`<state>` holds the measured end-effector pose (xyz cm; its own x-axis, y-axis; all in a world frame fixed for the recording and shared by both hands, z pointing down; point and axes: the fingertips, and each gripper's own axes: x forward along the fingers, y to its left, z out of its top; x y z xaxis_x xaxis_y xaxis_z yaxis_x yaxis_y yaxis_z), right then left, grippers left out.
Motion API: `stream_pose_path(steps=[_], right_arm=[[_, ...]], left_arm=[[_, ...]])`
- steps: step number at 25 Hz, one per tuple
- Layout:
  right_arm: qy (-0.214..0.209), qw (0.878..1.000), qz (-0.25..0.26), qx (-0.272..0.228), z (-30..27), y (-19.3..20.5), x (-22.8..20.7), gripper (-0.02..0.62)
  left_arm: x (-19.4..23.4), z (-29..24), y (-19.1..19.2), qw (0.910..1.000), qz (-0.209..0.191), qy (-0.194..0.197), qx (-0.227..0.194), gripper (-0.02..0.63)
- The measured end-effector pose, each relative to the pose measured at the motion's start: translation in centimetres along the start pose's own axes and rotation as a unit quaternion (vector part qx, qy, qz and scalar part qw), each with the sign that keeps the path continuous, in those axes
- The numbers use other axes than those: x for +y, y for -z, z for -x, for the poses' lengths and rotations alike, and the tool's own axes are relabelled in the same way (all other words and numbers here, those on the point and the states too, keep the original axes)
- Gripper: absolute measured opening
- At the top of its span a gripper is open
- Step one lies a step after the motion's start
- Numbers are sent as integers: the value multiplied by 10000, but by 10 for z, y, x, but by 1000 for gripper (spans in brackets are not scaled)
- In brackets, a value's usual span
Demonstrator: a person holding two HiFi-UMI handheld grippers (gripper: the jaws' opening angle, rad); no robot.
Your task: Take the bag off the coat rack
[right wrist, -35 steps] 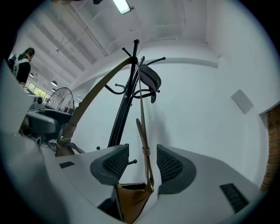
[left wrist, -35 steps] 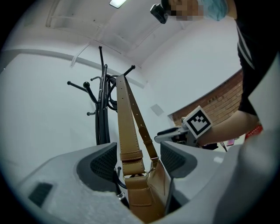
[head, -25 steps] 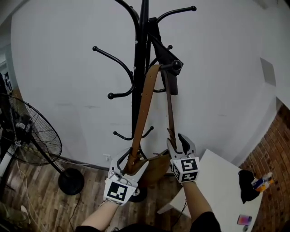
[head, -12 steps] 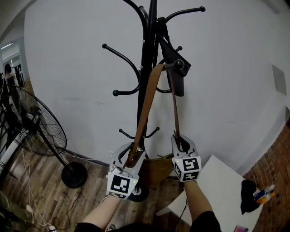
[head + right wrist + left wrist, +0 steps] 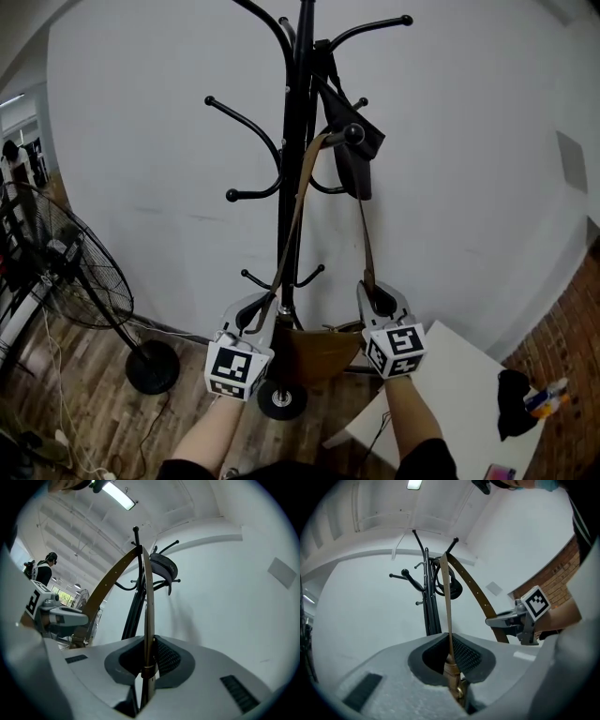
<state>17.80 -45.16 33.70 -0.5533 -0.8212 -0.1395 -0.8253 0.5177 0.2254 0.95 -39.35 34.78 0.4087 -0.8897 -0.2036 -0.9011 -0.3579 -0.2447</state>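
Bag (image 5: 314, 352) hung low against the pole of the coat rack (image 5: 292, 141), between my two hands and just above the rack's round base. Its brown strap (image 5: 298, 220) was looped over a knobbed hook (image 5: 353, 134) high on the right.

My left hand-held gripper (image 5: 266, 314) had just been closing, and its pads pinched the left run of the strap just above the buckle. My right hand-held gripper (image 5: 376, 298) had also just been closing, and its pads pressed on the right run of the strap near the bag.

A dark item (image 5: 356, 159) hung by that same hook, behind the strap. A standing fan (image 5: 70, 281) stood off to the left on the wooden floor (image 5: 84, 412). The corner of a white desk (image 5: 459, 375) lay at the lower right.
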Motion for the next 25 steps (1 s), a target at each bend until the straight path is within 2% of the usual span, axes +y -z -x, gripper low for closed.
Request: stream_pose_path(steps=[4,11,25], right_arm=[[14,9996,-263,-123,9,-11,-5,34],[119,9992,-291,-258,14,-36,-8,32],[378,9983,-105,-426,32,-86,-2,32]], left_arm=[[4,0,1,9997,246,68,-41,14],[10,-1,-5,9979,527,309,-196,15],[16,3,-44,9938,557,756,-589,15]])
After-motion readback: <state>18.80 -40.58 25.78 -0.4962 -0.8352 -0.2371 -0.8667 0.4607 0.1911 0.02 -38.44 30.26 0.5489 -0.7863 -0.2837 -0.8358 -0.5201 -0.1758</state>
